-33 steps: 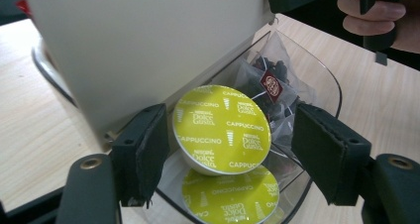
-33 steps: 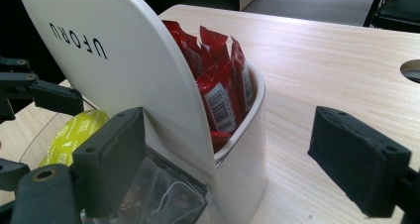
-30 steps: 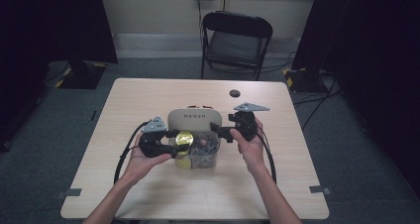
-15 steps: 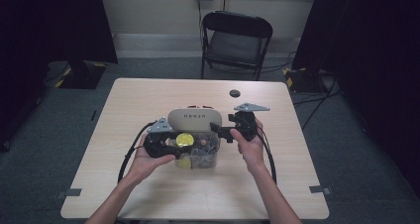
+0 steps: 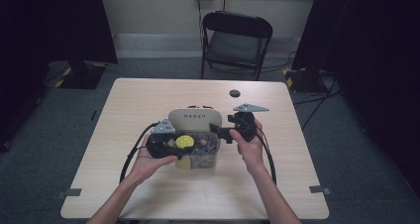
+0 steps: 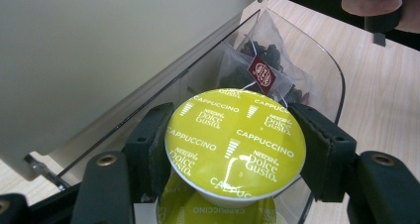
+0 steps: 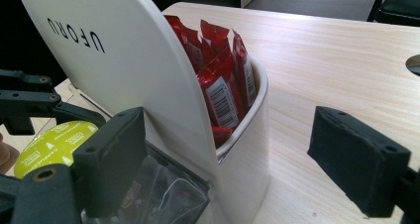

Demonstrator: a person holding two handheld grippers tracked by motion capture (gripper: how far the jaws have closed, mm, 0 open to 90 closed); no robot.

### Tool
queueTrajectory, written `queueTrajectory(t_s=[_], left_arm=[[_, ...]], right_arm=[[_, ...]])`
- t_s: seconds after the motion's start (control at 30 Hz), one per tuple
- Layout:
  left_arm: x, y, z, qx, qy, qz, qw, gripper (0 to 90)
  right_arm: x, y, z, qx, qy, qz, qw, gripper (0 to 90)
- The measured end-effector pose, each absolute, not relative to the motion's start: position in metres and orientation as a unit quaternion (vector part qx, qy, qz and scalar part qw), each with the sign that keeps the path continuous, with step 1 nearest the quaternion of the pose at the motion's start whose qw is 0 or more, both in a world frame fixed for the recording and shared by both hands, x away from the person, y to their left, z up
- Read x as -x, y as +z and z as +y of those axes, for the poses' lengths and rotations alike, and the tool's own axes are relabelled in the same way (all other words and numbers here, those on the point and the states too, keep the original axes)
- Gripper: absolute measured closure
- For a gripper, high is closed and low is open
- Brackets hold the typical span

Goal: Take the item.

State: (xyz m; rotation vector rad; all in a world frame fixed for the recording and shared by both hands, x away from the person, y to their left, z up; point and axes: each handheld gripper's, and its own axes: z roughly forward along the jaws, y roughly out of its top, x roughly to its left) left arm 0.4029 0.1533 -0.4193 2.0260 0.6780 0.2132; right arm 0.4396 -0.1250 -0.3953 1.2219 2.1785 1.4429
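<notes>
Table (image 5: 148,194): light wood, with a white organizer (image 5: 194,119) near its middle, its tall back panel upright and lettered. Red sachets (image 7: 218,80) stand on end in the white rear compartment. The clear front bin (image 6: 317,60) holds tea bags (image 6: 262,65) and, just below the held capsule, a second green capsule (image 6: 218,211).

Left gripper (image 5: 171,143): jaws have just been closing and are now clamped on the coffee capsule (image 6: 235,142), one pad on each side of its rim. The capsule is round with no long axis across the lid; its green foil lid faces up toward the camera, tilted slightly, its body pointing down into the clear bin. It sits over the near end of the bin.

Right gripper (image 5: 223,133): jaws stand wide apart astride the white compartment's wall, pads not pressing on it.

Against the frame one second earlier: the capsule has shifted slightly right, over the bin; the right hand is unchanged.
</notes>
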Motion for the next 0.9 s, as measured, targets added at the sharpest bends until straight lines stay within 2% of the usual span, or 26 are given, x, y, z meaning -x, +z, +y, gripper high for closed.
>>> queueTrajectory(t_s=[0.9], left_arm=[[-0.396,-0.408,0.165,-0.814,0.073,0.281,0.503,37.9]], right_arm=[[-0.439,-0.396,-0.125,-0.422,0.496,0.748,0.129,14.7]])
